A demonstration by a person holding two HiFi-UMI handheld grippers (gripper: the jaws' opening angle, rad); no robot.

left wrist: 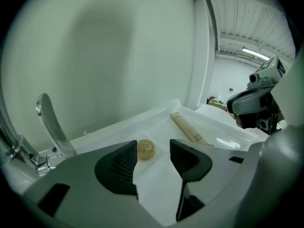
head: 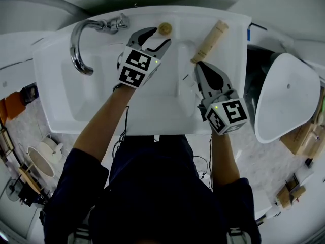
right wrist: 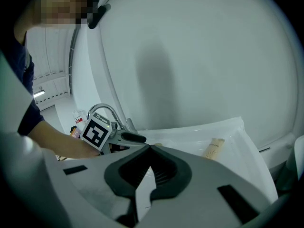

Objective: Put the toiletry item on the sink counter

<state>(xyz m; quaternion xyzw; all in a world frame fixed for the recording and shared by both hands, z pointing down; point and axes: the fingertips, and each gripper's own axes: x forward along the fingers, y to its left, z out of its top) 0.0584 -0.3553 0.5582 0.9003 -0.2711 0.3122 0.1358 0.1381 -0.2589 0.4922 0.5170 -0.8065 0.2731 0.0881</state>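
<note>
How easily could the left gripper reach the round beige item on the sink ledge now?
Probably yes: the left gripper is open, and the round beige item lies just ahead of its jaws with nothing between.

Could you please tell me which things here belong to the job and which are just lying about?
Job: round tan toiletry item; sink counter; left gripper, open by the item.
Lying about: long tan pack on the counter; faucet; right gripper, shut and empty.
</note>
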